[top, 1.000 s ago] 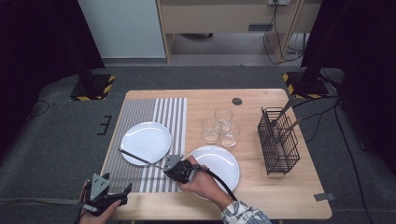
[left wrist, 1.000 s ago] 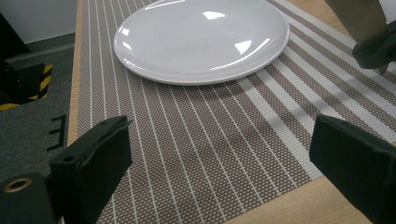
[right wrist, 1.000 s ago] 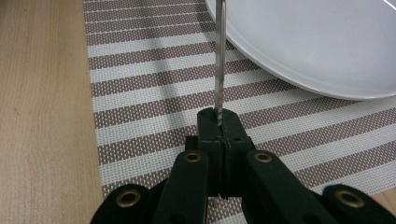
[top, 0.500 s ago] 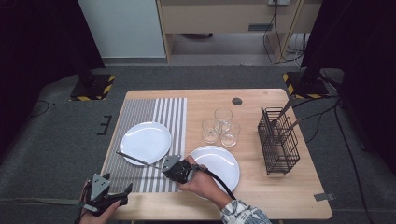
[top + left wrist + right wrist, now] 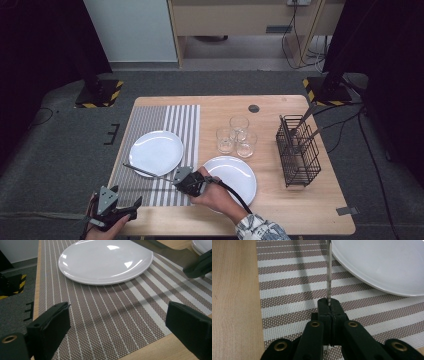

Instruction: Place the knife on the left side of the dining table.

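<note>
High view: a wooden table (image 5: 300, 210) set for a meal. The right gripper (image 5: 186, 181), in the person's right hand, is clamped on a table knife (image 5: 145, 171), holding it just above the striped placemat (image 5: 170, 120) at the near edge of a white plate (image 5: 156, 152), likely to lay it beside that plate as cutlery. The left gripper (image 5: 131, 209) waits at the table's near corner, jaws wide and empty, out of the way.

Bright overhead light, plate (image 5: 105, 261) glare, perhaps slightly soft.
</note>
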`<state>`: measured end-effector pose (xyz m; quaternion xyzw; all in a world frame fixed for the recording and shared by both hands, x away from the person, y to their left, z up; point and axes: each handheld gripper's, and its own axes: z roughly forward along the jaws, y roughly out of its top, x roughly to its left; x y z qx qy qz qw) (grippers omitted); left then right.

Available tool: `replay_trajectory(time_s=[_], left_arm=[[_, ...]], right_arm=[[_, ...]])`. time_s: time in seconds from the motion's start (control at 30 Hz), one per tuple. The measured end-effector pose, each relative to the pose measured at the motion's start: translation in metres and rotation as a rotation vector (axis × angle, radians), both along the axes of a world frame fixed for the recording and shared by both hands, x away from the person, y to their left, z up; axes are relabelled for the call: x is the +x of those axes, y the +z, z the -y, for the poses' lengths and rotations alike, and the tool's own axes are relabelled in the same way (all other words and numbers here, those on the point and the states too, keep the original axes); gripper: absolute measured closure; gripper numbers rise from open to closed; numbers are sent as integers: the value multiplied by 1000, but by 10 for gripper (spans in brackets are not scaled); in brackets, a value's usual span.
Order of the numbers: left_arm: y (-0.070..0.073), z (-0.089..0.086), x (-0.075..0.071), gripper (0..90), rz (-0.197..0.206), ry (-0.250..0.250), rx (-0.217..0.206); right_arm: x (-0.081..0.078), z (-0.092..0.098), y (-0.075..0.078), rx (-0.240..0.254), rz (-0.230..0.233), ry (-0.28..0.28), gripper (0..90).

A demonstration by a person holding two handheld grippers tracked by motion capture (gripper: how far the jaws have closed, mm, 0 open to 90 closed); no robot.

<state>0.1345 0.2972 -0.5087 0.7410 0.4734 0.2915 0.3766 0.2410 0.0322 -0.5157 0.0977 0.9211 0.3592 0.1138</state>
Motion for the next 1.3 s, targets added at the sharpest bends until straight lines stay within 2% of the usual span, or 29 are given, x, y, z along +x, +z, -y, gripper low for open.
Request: replay_trajectory(time_s=[0.73,1.3], left_arm=[[0,2,0,56,1,-5,7],[1,2,0,58,4,-7,9]], right_arm=[[-1,4,0,10,-12,13,893],[-2,3,-3,-14,-7,25,892]])
